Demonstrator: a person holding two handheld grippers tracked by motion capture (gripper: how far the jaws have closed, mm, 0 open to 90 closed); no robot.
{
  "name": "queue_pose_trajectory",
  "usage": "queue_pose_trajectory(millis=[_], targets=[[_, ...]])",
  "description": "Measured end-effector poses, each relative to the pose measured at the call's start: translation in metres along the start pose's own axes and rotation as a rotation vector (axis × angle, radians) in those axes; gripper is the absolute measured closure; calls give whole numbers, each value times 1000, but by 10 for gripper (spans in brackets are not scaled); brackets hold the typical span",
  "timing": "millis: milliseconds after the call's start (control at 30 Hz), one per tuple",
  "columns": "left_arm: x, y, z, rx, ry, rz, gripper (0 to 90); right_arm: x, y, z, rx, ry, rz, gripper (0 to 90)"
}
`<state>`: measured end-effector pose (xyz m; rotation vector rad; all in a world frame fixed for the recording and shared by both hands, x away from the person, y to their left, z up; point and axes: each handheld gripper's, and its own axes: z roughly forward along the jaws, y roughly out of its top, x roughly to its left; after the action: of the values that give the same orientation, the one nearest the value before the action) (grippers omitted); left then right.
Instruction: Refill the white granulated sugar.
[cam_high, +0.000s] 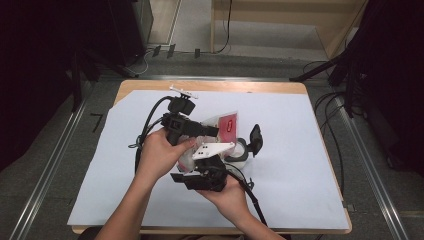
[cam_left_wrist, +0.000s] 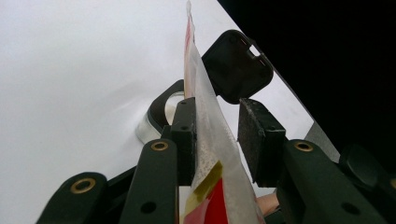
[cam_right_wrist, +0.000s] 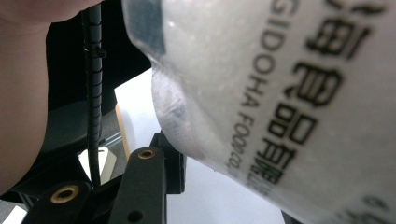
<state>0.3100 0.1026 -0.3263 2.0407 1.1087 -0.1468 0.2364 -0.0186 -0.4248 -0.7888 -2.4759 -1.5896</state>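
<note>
Left tool (cam_left_wrist: 215, 135) has the plastic bag (cam_left_wrist: 210, 140) betw. its jaws, one pad touching, other apart. Right tool (cam_high: 202, 172) under bag; grip can't tell. Below: white sheet (cam_high: 295, 165) on wood table (cam_high: 150, 85); round container (cam_high: 240, 150) just beyond; grey floor, dark surroundings.

Count: 2 tongs, left (cam_high: 212, 131) and right (cam_high: 187, 167). 1 translucent snack pouch (cam_high: 226, 125) with red label. 1 round container (cam_high: 239, 151), 1 black flip lid (cam_high: 255, 138) on it. 1 white sheet (cam_high: 300, 165), 1 table (cam_high: 210, 86).
</note>
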Motion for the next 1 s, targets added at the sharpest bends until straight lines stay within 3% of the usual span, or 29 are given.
queue_pose_trajectory(millis=[1000], targets=[[1, 0, 0, 3, -4, -4, 683, 1, 1, 0, 5, 3, 4, 636]])
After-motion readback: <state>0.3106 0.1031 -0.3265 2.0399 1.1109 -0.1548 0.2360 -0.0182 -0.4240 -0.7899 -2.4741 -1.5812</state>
